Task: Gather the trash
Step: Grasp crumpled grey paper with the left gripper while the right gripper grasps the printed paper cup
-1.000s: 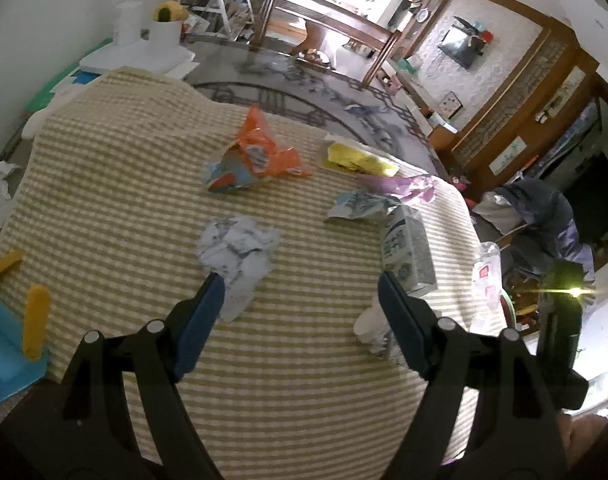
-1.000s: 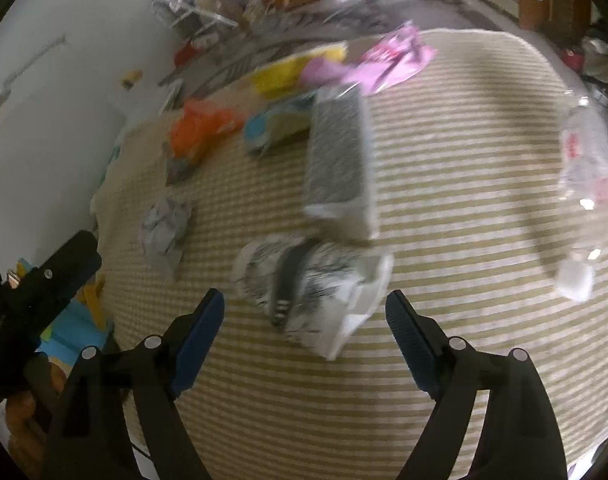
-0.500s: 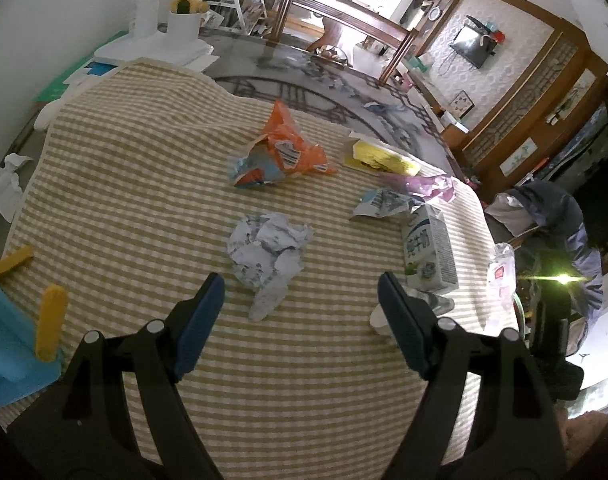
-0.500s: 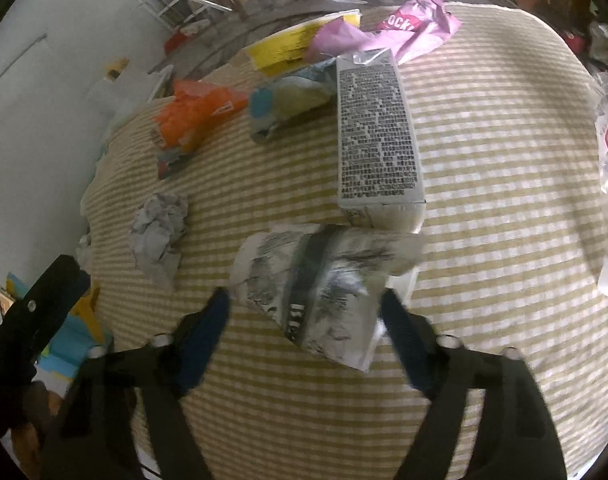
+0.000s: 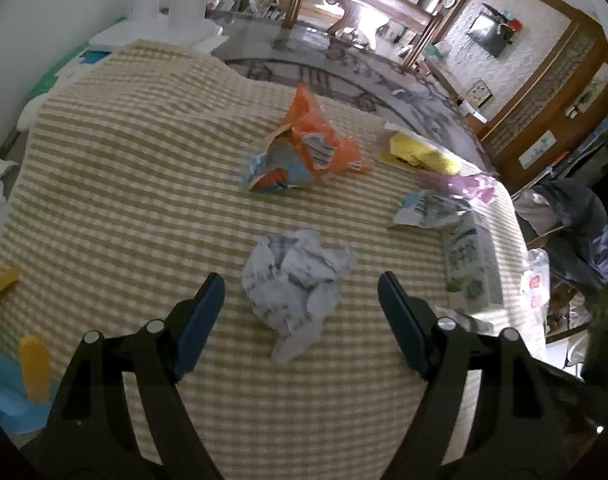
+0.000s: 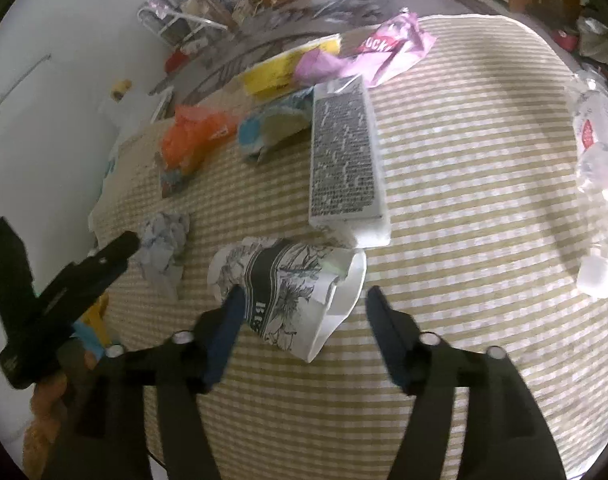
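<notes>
The left gripper [image 5: 302, 300] has its fingers spread, with a crumpled grey-white paper ball [image 5: 294, 284] lying between them on the tan checked tablecloth [image 5: 136, 184], untouched. The right gripper [image 6: 302, 312] has just been opening its jaws; a squashed white paper cup with black floral print [image 6: 288, 288] lies between them, against the left finger and clear of the right.

On the table [image 6: 483, 184], a crushed paper cup [image 6: 288, 296] lies on its side nearest the right wrist camera, with a carton [image 6: 343, 160] lying flat just behind it and touching it. A crumpled paper ball [image 5: 296, 280] sits to the cup's left, well apart from a torn snack bag [image 5: 307, 148] farther back. A plastic bottle [image 6: 595, 168] lies at the table's right edge, and flat wrappers [image 6: 359, 56] lie behind the carton.
</notes>
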Motion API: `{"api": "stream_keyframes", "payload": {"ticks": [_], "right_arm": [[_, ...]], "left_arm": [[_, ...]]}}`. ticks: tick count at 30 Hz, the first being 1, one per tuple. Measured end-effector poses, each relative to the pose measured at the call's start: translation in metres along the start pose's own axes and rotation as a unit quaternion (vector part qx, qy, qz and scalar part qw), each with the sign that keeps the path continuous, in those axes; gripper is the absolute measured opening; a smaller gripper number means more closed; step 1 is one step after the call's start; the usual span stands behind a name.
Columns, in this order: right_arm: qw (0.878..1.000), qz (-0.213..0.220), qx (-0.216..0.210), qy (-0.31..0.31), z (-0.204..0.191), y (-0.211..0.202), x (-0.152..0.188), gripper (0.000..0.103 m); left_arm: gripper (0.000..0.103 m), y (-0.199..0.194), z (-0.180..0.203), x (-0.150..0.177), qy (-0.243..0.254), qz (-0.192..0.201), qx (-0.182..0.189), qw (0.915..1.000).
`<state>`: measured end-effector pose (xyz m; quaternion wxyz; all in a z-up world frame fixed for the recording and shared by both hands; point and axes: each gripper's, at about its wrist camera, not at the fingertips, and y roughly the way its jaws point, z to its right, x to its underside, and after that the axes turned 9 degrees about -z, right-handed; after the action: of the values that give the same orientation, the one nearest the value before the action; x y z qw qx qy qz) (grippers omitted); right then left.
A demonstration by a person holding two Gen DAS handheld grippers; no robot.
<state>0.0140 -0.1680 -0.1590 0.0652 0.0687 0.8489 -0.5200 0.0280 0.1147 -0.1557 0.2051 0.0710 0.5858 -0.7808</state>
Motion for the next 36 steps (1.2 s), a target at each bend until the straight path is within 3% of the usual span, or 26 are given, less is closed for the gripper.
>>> {"api": "stream_keyframes", "payload": {"ticks": [5, 6, 9, 18, 25, 26, 28, 32, 36], "right_arm": [[1.0, -0.012, -0.009, -0.002, -0.014, 0.006, -0.002, 0.076], [1.0, -0.015, -0.01, -0.004, -0.019, 0.008, -0.003, 0.077], [1.0, -0.021, -0.005, -0.004, -0.034, 0.016, -0.009, 0.078], [0.998, -0.016, 0.037, 0.043, -0.049, 0.033, -0.018, 0.08], [0.999, -0.023, 0.033, 0.033, -0.051, 0.043, -0.024, 0.084], [0.999, -0.023, 0.031, 0.028, -0.052, 0.044, -0.026, 0.081], [0.999, -0.025, 0.022, 0.019, -0.05, 0.044, -0.026, 0.067], [1.0, -0.02, 0.003, -0.003, -0.049, 0.035, -0.023, 0.052], [0.999, -0.014, 0.005, -0.044, -0.054, 0.025, -0.016, 0.02]], "left_arm": [[0.073, 0.023, -0.002, -0.003, 0.006, -0.029, -0.015, 0.9995], [0.057, 0.026, -0.002, -0.002, 0.009, -0.036, -0.018, 0.9991], [0.049, 0.027, -0.004, 0.001, 0.009, -0.043, -0.013, 0.999], [0.048, -0.011, -0.006, 0.024, 0.002, -0.011, 0.001, 0.9999], [0.049, -0.022, -0.007, 0.025, -0.011, -0.002, 0.011, 0.9999], [0.049, -0.023, -0.007, 0.025, -0.012, -0.002, 0.013, 0.9998], [0.049, -0.023, -0.005, 0.024, -0.01, -0.002, 0.016, 0.9998], [0.049, -0.025, 0.004, 0.024, -0.001, 0.0, 0.025, 0.9997], [0.049, -0.026, 0.012, 0.024, 0.01, 0.002, 0.029, 0.9995]]}}
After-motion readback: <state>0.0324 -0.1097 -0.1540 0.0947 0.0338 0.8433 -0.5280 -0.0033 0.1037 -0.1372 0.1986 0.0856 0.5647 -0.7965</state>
